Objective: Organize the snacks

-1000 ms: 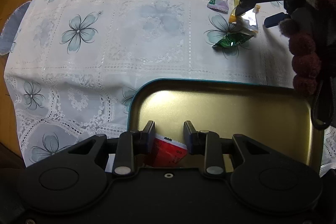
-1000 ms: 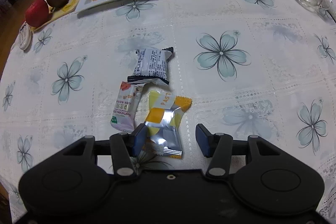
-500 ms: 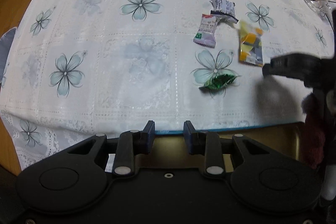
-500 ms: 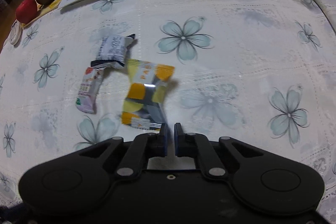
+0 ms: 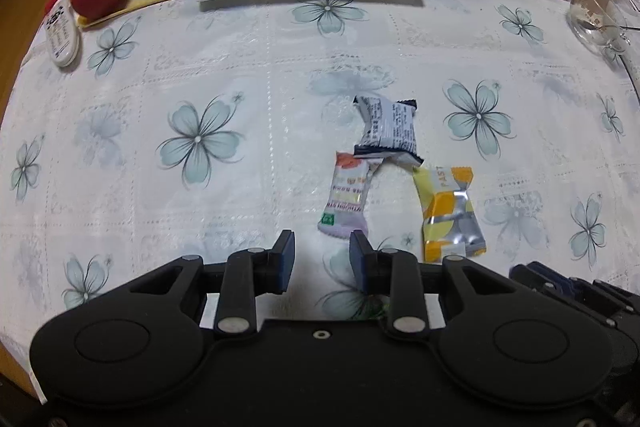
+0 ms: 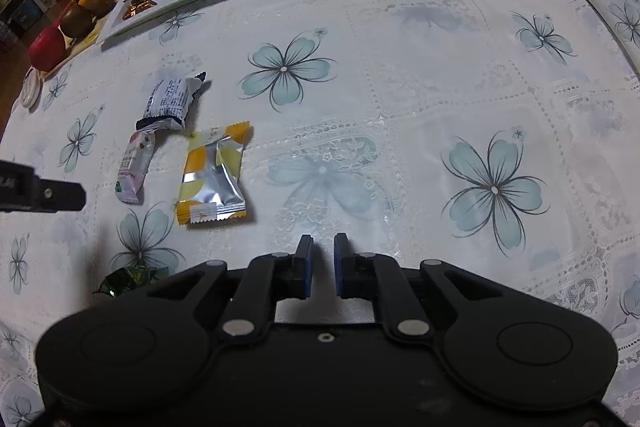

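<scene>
Yellow-and-silver snack packet (image 6: 212, 175) flat on tablecloth (image 6: 400, 107), left gripper (image 5: 322, 259) jaws apart — right gripper (image 6: 323, 259) jaws together, empty.

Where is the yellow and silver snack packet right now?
The yellow and silver snack packet lies flat on the flowered tablecloth, right of the pale pink packet and just below the white and black packet.

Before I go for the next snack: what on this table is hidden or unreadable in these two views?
- Green wrapper: right wrist view, mostly behind the gripper body; in the left wrist view only a sliver shows.
- Right gripper: shut on nothing; left wrist view catches only its edge at the frame's right.
- Pink-white snack print: too small to read.
- The snack tin: in neither view.
</scene>
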### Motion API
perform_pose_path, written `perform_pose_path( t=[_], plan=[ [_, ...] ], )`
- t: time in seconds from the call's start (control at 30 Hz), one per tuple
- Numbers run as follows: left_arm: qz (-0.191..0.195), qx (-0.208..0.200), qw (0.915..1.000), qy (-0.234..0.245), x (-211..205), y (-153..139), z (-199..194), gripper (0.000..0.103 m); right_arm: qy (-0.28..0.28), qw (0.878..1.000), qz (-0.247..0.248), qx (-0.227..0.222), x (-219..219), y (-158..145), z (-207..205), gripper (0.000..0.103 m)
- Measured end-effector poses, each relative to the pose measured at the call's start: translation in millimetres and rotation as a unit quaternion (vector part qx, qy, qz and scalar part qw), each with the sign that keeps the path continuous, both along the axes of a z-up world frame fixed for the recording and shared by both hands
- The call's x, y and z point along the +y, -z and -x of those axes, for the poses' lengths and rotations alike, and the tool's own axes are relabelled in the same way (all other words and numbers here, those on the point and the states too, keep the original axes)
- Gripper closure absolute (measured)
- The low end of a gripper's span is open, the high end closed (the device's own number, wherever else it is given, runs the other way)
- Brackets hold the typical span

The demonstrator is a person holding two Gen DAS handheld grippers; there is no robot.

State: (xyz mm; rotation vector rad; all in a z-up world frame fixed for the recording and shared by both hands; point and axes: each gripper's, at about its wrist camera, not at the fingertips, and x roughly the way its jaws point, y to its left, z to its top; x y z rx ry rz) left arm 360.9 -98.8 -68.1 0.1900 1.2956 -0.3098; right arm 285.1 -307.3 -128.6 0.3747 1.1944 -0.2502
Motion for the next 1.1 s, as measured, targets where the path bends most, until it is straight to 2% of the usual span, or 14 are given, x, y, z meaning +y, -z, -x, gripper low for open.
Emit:
perform_pose_path(
  t=[0.23, 0.43, 0.53, 0.6, 0.67, 0.73, 0.77, 0.8, 0.9, 1.0, 1.1],
  plan=[
    [-0.001, -0.013, 0.9998, 0.013, -18.7, 18.7, -20.0, 0.062, 0.016, 0.999, -0.038, -0.003, -12.1, 1.1, -0.7, 0.089],
    [-0.003, -0.006, 0.9999, 0.016, -25.6, 36.3, -26.3, 0.062, 0.006, 0.999, -0.032, -0.006, -8.0, 1.2, -1.7, 0.086],
    [0.004, 0.003, 0.9999, 0.011, -25.3, 41.6, -28.0, 0.059, 0.0, 0.999, -0.038, -0.007, -5.2, 0.6, -3.8, 0.076],
    [0.004, 0.004, 0.9999, 0.013, -27.1, 42.8, -28.8, 0.054, -0.007, 0.999, -0.039, -0.006, -0.9, 0.2, -6.9, 0.062],
    [-0.002, 0.002, 0.9999, 0.015, -29.6, 43.6, -27.5, 0.054, -0.011, 1.0, -0.025, -0.003, 6.1, -0.5, -10.8, 0.058],
    [-0.008, 0.0, 0.9998, 0.018, -31.5, 44.0, -26.7, 0.059, -0.016, 1.0, -0.013, -0.006, 12.6, -1.3, -15.0, 0.055],
    [-0.004, -0.001, 0.9999, 0.012, -30.2, 43.7, -26.8, 0.068, -0.017, 1.0, -0.007, -0.009, 15.3, -1.8, -17.0, 0.053],
    [0.006, 0.004, 1.0, 0.006, -27.6, 43.2, -27.8, 0.072, -0.017, 1.0, 0.002, -0.013, 18.2, -3.0, -19.1, 0.048],
    [0.019, 0.023, 0.9993, -0.023, -15.9, 41.4, -31.1, 0.078, -0.013, 0.998, 0.041, -0.036, 26.8, -9.4, -25.1, 0.04],
    [0.013, 0.026, 0.9986, -0.045, -1.6, 38.0, -31.2, 0.078, -0.029, 0.997, 0.059, -0.048, 33.8, -13.7, -37.1, 0.04],
    [0.007, 0.037, 0.9975, -0.06, 11.4, 34.7, -30.6, 0.078, -0.037, 0.998, 0.039, -0.043, 37.2, -11.2, -52.1, 0.04]
  ],
)
